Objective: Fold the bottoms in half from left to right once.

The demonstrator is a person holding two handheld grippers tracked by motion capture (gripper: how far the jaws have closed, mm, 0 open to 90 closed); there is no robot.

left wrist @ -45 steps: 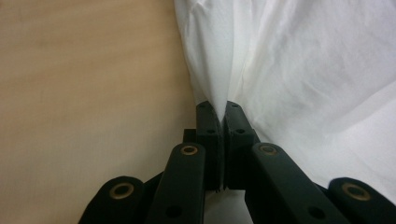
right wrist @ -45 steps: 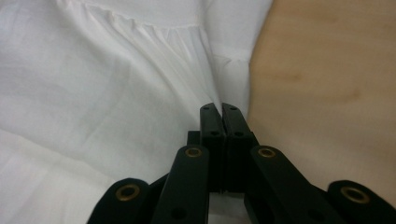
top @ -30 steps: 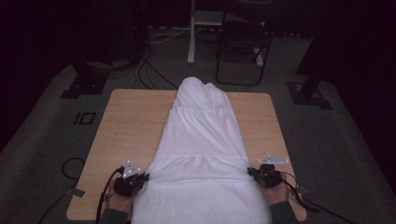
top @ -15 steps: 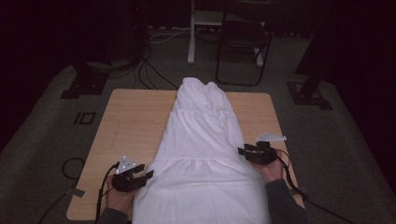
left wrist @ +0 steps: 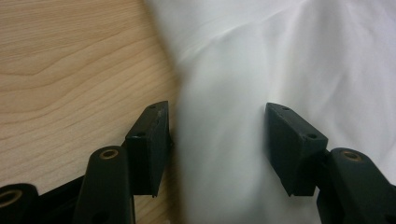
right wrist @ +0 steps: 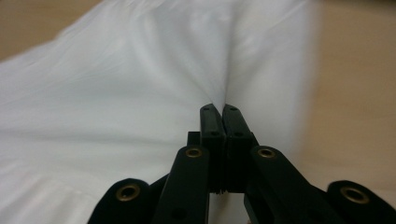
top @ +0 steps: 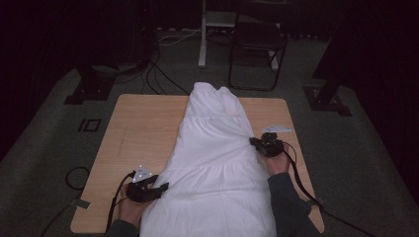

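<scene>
One long white cotton dress (top: 217, 158) is lying flat on the pale wooden worktop (top: 143, 133), its long axis running from the near edge to the far edge. Its narrow bodice end is pointing away toward the far side and just overhanging the far edge, while its wide skirt end is spreading toward the person and running out of the bottom of the high view, so the hem is cut off.

The left hand-held gripper (top: 160, 187) is sitting at the near left edge of the skirt. In the left gripper view its jaws are standing apart, having just been opening, with a soft ridge of white fabric lying between the two black pads (left wrist: 149, 144) and not being pressed; whether the cloth is brushing the left pad is hard to make out.

The right hand-held gripper (top: 254, 142) is sitting farther up the right edge of the dress, near the waist. In the right gripper view its jaws are pressed together on a pinch of the dress (right wrist: 224, 70), the fabric rising into a sharp crease at the tips. The cloth there is blurred.

The room beyond the worktop is dim, and a dark folding chair (top: 257, 44) is standing on the far side.
</scene>
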